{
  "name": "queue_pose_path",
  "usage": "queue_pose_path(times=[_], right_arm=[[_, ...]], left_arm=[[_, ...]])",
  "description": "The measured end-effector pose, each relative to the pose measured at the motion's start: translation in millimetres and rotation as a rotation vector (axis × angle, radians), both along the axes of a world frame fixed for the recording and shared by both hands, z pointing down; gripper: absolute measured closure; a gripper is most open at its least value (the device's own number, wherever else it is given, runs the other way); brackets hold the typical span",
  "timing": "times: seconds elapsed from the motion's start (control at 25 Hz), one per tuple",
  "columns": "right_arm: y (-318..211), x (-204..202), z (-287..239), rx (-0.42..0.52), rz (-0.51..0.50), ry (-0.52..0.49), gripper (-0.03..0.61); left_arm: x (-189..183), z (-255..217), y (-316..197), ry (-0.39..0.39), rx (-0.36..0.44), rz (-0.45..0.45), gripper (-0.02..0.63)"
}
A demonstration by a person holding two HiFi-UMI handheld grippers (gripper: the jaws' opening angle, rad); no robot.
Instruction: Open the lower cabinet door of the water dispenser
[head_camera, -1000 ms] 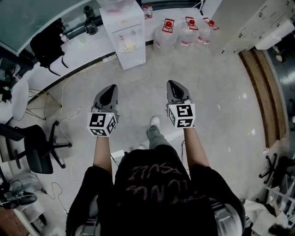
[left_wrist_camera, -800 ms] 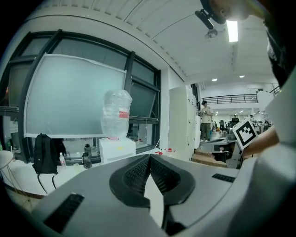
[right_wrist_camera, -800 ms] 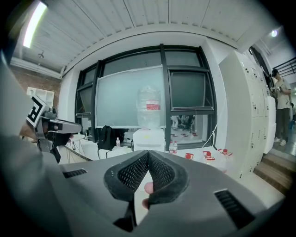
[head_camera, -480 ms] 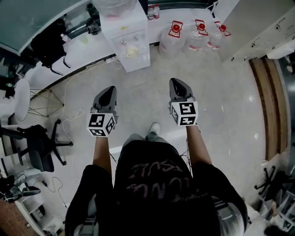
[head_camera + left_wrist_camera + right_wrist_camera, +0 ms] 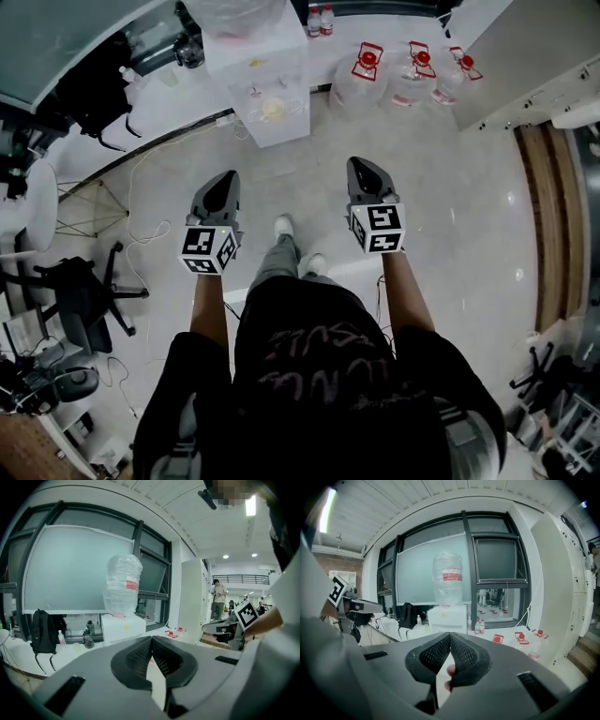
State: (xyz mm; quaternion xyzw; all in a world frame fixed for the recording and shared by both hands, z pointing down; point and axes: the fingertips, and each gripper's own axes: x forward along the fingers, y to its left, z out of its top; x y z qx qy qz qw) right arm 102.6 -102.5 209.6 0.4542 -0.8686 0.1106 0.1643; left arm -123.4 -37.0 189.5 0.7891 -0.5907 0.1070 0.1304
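The white water dispenser [image 5: 264, 89] stands against the window wall with a plastic-wrapped bottle [image 5: 234, 13] on top. Its front faces me, and its lower door is steeply foreshortened, so I cannot make out details. Both grippers hover over the floor some way short of it. My left gripper [image 5: 224, 181] is shut with nothing in it, and the dispenser [image 5: 123, 628] shows ahead of its jaws. My right gripper [image 5: 361, 170] is also shut and empty, with the dispenser [image 5: 446, 618] and the bottle [image 5: 448, 583] beyond it.
Three water jugs [image 5: 405, 67] stand on the floor right of the dispenser. A tall white cabinet [image 5: 530, 56] lies further right. On the left are a black backpack [image 5: 92, 89], an office chair [image 5: 80, 298] and loose cables [image 5: 141, 234]. A person [image 5: 218, 598] stands far off.
The dispenser has come nearer and sits lower in the head view. Both grippers have been carried forward toward it side by side, still shut. A foot has stepped ahead.
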Motion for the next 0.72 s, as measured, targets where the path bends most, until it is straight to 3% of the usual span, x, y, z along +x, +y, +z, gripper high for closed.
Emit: queue_pose_path(times=[0.72], right_arm=[[-116.1, -79.0, 49.7, -0.023, 0.083, 0.055, 0.561]], left_arm=[[-78.9, 78.8, -128.7, 0.074, -0.075, 0.078, 0.603]])
